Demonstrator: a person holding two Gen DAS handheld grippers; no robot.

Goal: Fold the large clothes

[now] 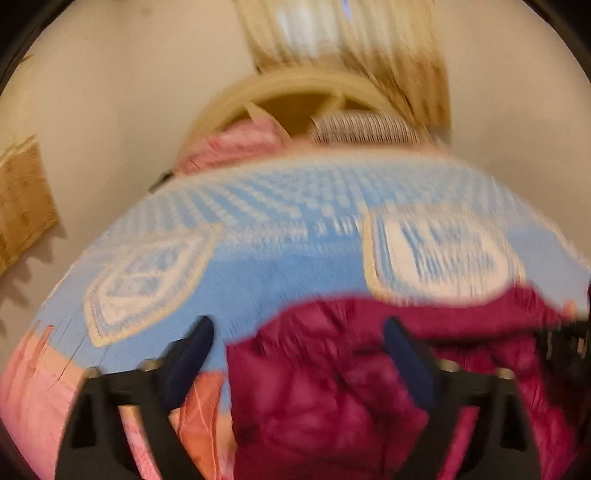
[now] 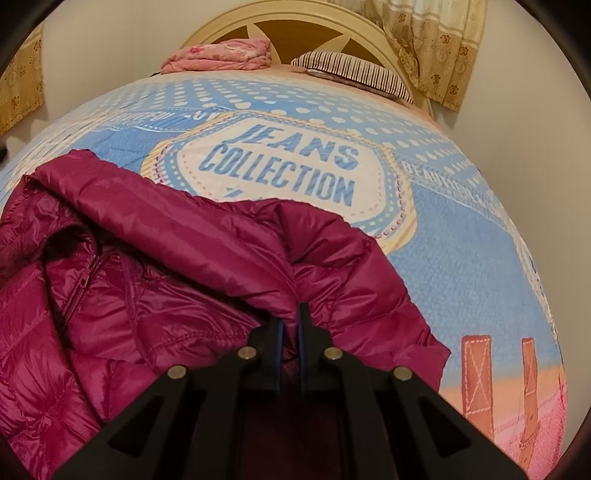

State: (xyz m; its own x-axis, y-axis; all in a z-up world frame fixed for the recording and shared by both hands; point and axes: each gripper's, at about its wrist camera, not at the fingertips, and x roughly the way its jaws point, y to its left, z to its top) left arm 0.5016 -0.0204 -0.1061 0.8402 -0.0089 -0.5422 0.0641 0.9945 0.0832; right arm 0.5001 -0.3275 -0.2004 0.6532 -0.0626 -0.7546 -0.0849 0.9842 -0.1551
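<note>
A magenta quilted puffer jacket (image 2: 155, 266) lies crumpled on the blue printed bedspread (image 2: 461, 229). My right gripper (image 2: 291, 314) is shut on a fold of the jacket near its right edge, with fabric pinched between the fingers. In the blurred left wrist view the jacket (image 1: 332, 387) lies under and ahead of my left gripper (image 1: 299, 332), which is open with its fingers wide apart above the jacket's left edge. It holds nothing. Part of the other gripper shows at the right edge of that view.
A folded pink blanket (image 2: 221, 55) and a striped pillow (image 2: 354, 70) lie at the head of the bed by the cream headboard (image 2: 295, 18). Floral curtains (image 2: 436, 48) hang at the far right. Walls surround the bed.
</note>
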